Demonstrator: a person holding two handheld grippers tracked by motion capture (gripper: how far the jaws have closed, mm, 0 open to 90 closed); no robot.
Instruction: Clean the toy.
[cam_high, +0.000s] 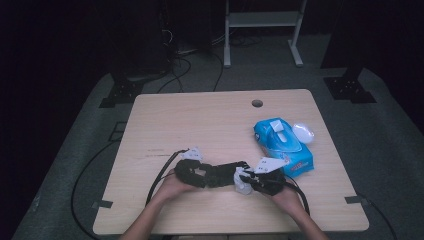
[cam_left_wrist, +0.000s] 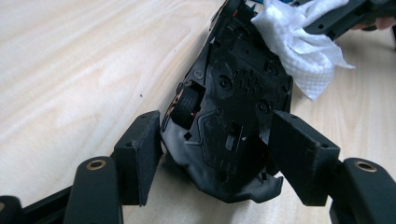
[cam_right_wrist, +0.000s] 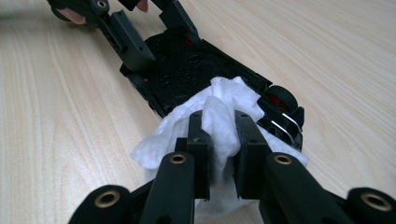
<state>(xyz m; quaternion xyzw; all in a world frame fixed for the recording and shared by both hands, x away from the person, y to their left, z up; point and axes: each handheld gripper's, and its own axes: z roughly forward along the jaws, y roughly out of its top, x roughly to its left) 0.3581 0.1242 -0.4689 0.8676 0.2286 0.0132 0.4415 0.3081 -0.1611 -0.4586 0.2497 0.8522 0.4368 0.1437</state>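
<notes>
On the tabletop (cam_high: 150, 125), near the person's edge, the left claw (cam_left_wrist: 212, 154) stands half-wide around one end of a black toy car (cam_left_wrist: 233, 107) that lies underside up; its pads sit at the car's flanks, but I cannot tell whether they already press. To its right, the right claw (cam_right_wrist: 219, 140) is pinched narrow on a crumpled white wipe (cam_right_wrist: 219, 107), whose wad rests against the car's underside. The step in hand looks like wiping the car's belly while it is steadied. The next move calls, I judge, for a firm hold on the left and short strokes of the wipe along the chassis. Farther right lies a blue wipes pack (cam_high: 282, 145) with a small white object (cam_high: 303, 132) just beside it. Count: one car, one loose wipe, one pack, two claws.
</notes>
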